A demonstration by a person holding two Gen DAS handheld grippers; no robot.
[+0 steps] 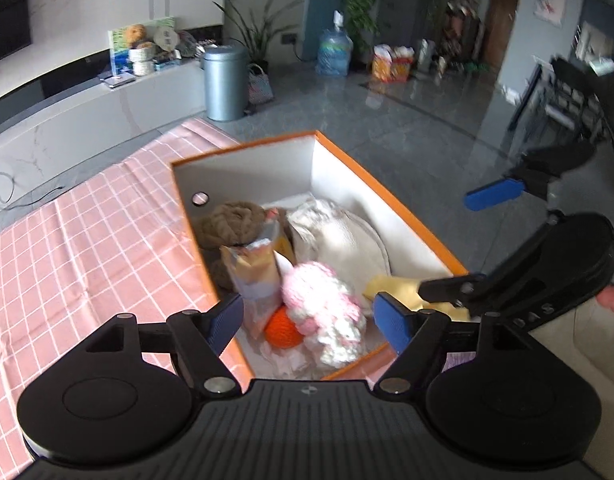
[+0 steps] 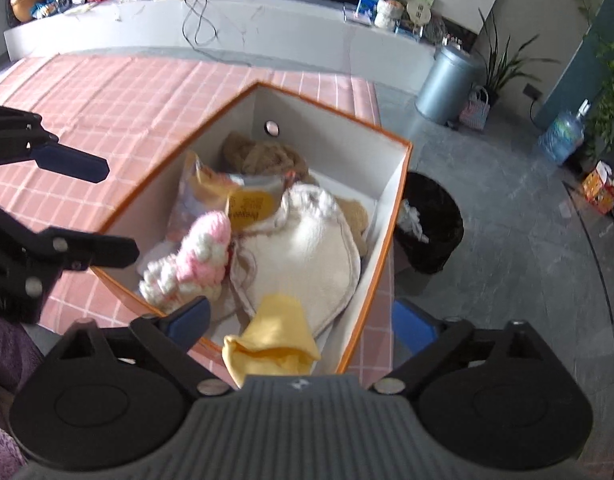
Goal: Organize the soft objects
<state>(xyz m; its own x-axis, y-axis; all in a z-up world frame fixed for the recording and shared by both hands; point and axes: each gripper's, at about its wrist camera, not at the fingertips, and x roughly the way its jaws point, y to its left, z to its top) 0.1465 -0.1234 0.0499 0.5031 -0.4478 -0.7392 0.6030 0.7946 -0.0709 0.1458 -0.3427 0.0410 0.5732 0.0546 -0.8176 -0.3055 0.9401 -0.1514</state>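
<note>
Both grippers spread wide, nothing pinched. L gripper (image 1: 307, 320) hovers over near end of orange box (image 1: 411, 216); R gripper (image 2: 303, 320) over opposite near corner, w/ yellow cloth (image 2: 277, 328) draped on box rim right under its jaws, loose, not held.

Nearest in box: pink/white knit toy (image 1: 327, 312) beside small orange yarn ball (image 1: 282, 327), touching. Judged v. light, squashy, non-fragile; pads should sink in, so pinch thru thick mid-body, not stray loops. Ball likely rolls if nudged.

Mid box: crinkly snack bag (image 1: 257, 276) standing upright, leaning on toy. Prob. slippery foil, contents crushable; take by top seam only, light squeeze.

Next: white fleece item (image 2: 303, 252) filling R half of box. Limp, will sag when lifted; grab at bunched fold or stitched edge. Tan edge showing under it, cannot tell what.

Far end: brown yarn bundle (image 1: 231, 224) against back wall below round hole. Soft, may unravel; grip across whole skein.

Box sits on pink check tablecloth (image 1: 79, 236), at table edge. Beyond: black waste bin (image 2: 431, 228) on floor, grey bin (image 1: 225, 82) further off.
</note>
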